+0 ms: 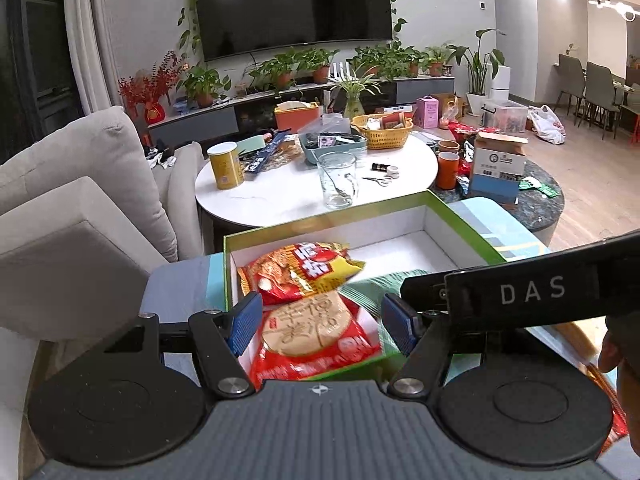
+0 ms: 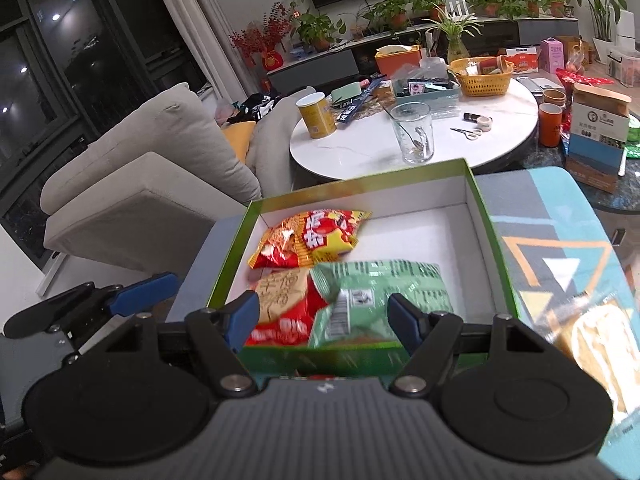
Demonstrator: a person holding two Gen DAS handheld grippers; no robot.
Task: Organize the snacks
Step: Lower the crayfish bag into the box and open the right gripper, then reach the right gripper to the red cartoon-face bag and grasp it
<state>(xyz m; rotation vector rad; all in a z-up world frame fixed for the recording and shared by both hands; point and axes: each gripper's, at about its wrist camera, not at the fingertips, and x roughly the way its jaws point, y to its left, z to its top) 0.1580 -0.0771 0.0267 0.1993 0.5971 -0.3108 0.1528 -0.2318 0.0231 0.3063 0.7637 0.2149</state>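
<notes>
Three snack packs lie flat in the green-rimmed box (image 2: 486, 216): red-yellow chip bag (image 2: 308, 238) at far left, long axis across; red biscuit pack (image 2: 286, 304) and green pack (image 2: 380, 292) side by side at near wall. Left tongs (image 1: 318, 324) and right tongs (image 2: 320, 318) spread wide, empty, above packs. White round bench (image 2: 360, 148) beyond.

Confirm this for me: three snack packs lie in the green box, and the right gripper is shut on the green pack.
Wrong on the grip. The right wrist view shows the right gripper open, its jaws wide apart over the green pack, not shut on it. The rest holds: three snack packs lie in the green box.
</notes>
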